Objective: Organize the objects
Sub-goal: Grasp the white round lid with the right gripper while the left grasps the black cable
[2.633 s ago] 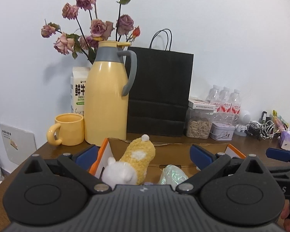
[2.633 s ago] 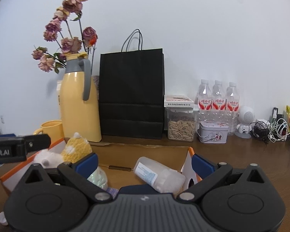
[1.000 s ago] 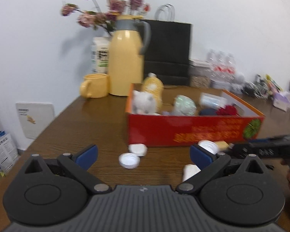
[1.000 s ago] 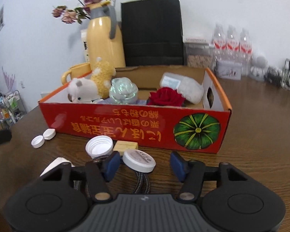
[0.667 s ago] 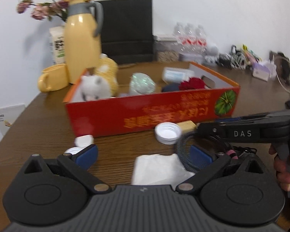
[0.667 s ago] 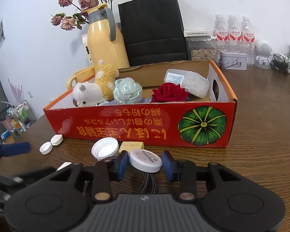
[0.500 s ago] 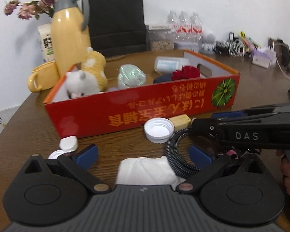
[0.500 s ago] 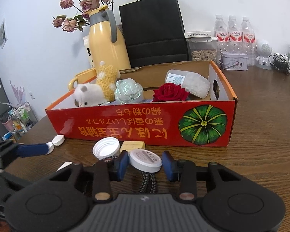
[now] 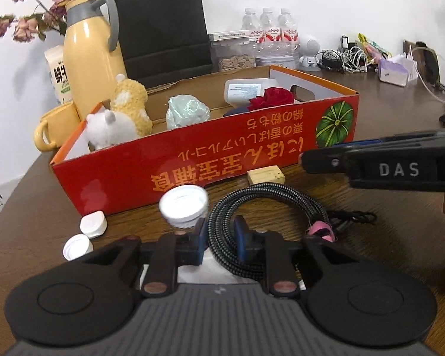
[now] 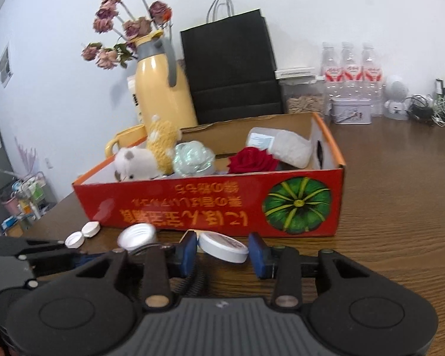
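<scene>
A coiled black braided cable (image 9: pixel 267 204) lies on the wooden table in front of the red cardboard box (image 9: pixel 222 160). My left gripper (image 9: pixel 221 237) is closing, and its blue pads pinch one strand of the coil, above a white tissue (image 9: pixel 219 270). My right gripper (image 10: pixel 224 250) is shut on a flat round white tin (image 10: pixel 224 247), held tilted just off the table. In the left wrist view, the right gripper's black body (image 9: pixel 370 166) reaches in from the right. The box holds two plush toys (image 9: pixel 118 118), a red rose (image 9: pixel 271 96) and a plastic bottle (image 9: pixel 246 87).
Loose on the table by the box are a wide white cap (image 9: pixel 183 203), two small white caps (image 9: pixel 93 225), a yellow block (image 9: pixel 265 176) and a pink tie (image 9: pixel 320 230). Behind stand a yellow jug (image 9: pixel 92 56), a mug (image 9: pixel 52 130), a black bag (image 9: pixel 163 23) and water bottles (image 9: pixel 270 32).
My left gripper came down and forward from over the small caps to the cable coil, and its jaws went from wide open to pinching a strand. The right jaws narrowed onto the round tin.
</scene>
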`<state>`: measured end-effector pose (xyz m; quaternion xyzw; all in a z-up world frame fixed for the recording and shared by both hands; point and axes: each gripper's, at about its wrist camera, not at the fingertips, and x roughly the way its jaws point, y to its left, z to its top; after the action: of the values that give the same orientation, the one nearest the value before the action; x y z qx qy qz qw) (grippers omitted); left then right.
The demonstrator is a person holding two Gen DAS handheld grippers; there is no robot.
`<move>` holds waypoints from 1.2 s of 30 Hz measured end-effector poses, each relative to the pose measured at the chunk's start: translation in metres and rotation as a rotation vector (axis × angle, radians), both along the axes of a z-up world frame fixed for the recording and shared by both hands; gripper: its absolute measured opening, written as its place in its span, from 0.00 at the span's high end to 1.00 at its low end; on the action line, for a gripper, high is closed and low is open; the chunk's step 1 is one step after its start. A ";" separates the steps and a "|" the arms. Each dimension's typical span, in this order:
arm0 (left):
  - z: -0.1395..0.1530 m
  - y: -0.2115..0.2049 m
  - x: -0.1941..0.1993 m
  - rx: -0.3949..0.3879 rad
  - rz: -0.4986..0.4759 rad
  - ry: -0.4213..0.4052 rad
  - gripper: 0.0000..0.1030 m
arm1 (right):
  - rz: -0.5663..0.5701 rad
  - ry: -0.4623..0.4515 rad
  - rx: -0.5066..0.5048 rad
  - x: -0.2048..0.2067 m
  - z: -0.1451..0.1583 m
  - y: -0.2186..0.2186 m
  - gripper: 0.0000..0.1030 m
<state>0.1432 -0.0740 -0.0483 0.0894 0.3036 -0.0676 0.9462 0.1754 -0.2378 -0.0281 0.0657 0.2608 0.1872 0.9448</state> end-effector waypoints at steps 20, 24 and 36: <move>0.026 -0.011 0.009 -0.110 0.000 0.074 0.00 | -0.103 -0.069 -0.015 -0.011 0.003 -0.030 0.64; 0.015 -0.020 0.015 -0.081 0.040 0.120 0.00 | -0.109 -0.103 -0.038 -0.016 0.005 -0.028 0.64; 0.002 -0.024 0.021 -0.106 0.110 0.152 0.00 | -0.083 -0.130 -0.040 -0.022 0.008 -0.026 0.64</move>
<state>0.1641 -0.0978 -0.0461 0.0171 0.3749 -0.0381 0.9261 0.1533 -0.2639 -0.0204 0.0451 0.1998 0.1466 0.9678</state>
